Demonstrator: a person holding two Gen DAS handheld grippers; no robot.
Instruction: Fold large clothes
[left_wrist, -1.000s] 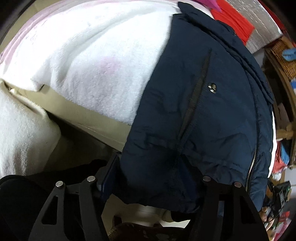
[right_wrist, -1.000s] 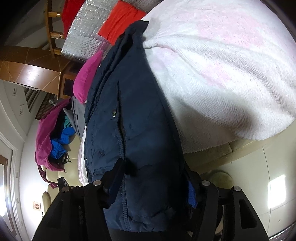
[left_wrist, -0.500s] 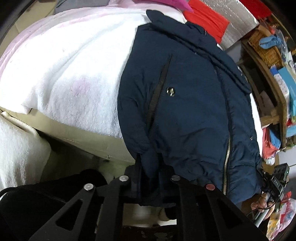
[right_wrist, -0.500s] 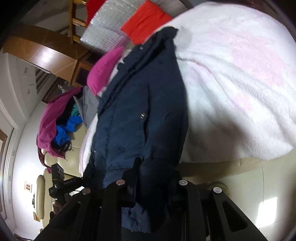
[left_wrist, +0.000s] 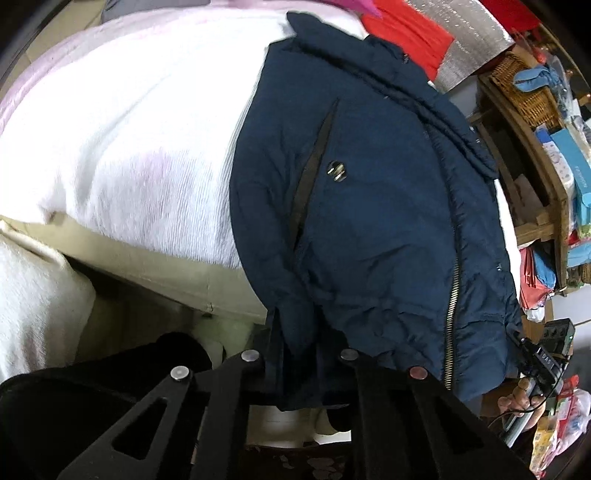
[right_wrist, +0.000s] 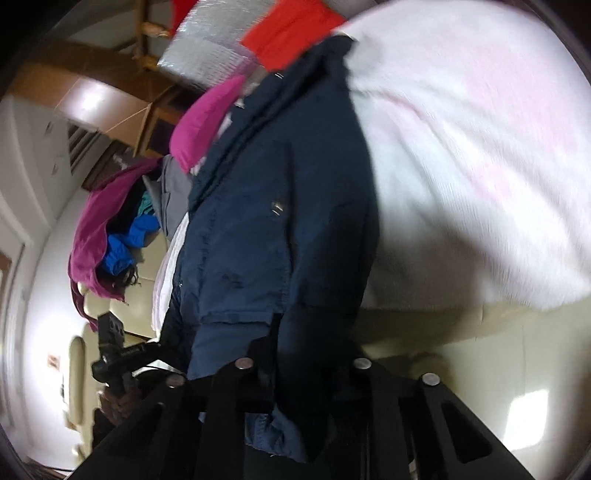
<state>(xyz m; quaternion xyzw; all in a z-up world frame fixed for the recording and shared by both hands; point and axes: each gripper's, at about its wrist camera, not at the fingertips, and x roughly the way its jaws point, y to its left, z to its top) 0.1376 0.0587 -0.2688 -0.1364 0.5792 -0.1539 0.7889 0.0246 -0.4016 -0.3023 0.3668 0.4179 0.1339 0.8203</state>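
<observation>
The navy jacket (left_wrist: 369, 221) is being pinched at its hem by the left gripper (left_wrist: 295, 354) and the right gripper (right_wrist: 303, 354), jaws just closed on it, over the white blanket (left_wrist: 147, 129).

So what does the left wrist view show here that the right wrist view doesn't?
Only the left wrist view shows the jacket's brass zipper, the wooden shelf with a wicker basket, and the right tool in a hand.

Only the right wrist view shows the pile of magenta and blue clothes, the pink cushion and the left tool.

Both show the navy jacket lying on the white blanket, its near hem pinched in that view's own tool, plus the red fabric.
</observation>
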